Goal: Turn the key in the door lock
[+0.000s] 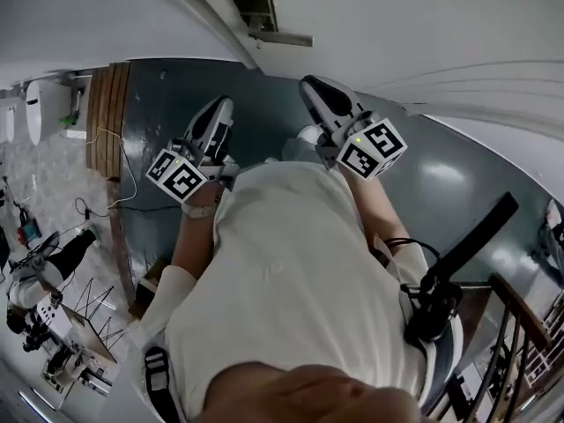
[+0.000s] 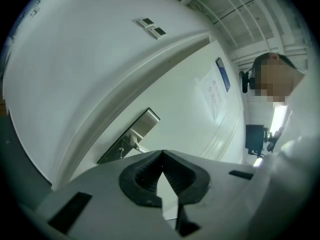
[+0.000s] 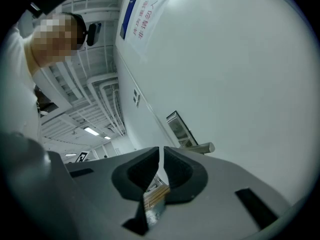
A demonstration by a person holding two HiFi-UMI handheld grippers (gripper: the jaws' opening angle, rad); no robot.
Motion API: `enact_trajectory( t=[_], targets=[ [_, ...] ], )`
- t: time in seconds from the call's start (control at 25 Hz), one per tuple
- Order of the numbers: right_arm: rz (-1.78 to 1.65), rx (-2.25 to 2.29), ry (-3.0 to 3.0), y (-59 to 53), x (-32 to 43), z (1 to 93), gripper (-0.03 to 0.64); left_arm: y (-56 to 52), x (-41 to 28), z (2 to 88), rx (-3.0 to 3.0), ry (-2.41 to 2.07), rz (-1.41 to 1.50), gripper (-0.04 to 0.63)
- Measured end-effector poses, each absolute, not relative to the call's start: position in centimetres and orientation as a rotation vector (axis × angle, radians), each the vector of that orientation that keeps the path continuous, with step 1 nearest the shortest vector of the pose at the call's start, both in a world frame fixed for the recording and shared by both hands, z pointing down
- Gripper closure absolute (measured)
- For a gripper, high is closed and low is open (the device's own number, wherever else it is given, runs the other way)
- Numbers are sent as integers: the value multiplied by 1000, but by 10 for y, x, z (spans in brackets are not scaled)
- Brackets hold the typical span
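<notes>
The white door (image 1: 397, 25) fills the far side, with a metal lock plate (image 1: 253, 7) and a lever handle (image 1: 282, 37). Both grippers are raised level toward it and stand apart from it. My left gripper (image 1: 222, 106) is shut with nothing between its pads (image 2: 161, 155); beyond it are the lock plate (image 2: 131, 136) and a small stub under the handle, too small to name. My right gripper (image 1: 310, 85) has its jaws together but for a thin slit (image 3: 161, 150), facing the lock plate (image 3: 178, 127) and handle (image 3: 200, 148). A brown striped bit shows behind its pads; I cannot tell what it is.
A paper notice (image 3: 145, 11) hangs on the door. Wooden slats (image 1: 107, 113) stand at the left on the dark floor (image 1: 458, 174). Tripods and cables (image 1: 44, 324) lie at the lower left. A stair rail (image 1: 520, 315) and a black pole (image 1: 467, 249) are at the lower right.
</notes>
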State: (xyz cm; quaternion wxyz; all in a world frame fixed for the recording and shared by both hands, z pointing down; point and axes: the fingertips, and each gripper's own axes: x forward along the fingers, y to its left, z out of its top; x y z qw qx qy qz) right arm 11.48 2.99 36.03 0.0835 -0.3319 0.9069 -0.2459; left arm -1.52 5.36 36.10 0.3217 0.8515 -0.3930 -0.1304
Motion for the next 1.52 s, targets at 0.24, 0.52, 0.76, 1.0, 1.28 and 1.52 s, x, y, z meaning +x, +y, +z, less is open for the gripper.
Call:
enact_trajectory(
  t=[0.24,0.52,0.76,1.0,1.28,1.52],
  targets=[
    [-739,-1027,2731,75,104,348,571,103,-24,349,2231,-956,-375,586],
    [-728,-1083,2738,129,95,341,570,155,-45,359,2194,-954,-393,586],
    [-717,-1115,2729,156,116,366,569,172,-18,395,2190,-913,-333,586],
    [-732,-1094,2730,166,117,353,569,173,-12,379,2181,-911,-331,586],
    [-756,-1039,2690,165,114,344,569,175,-7,371,2168,-931,-290,586],
    [-782,-1042,2633,164,121,332,569,169,5,348,2204,-887,-283,586]
  ],
)
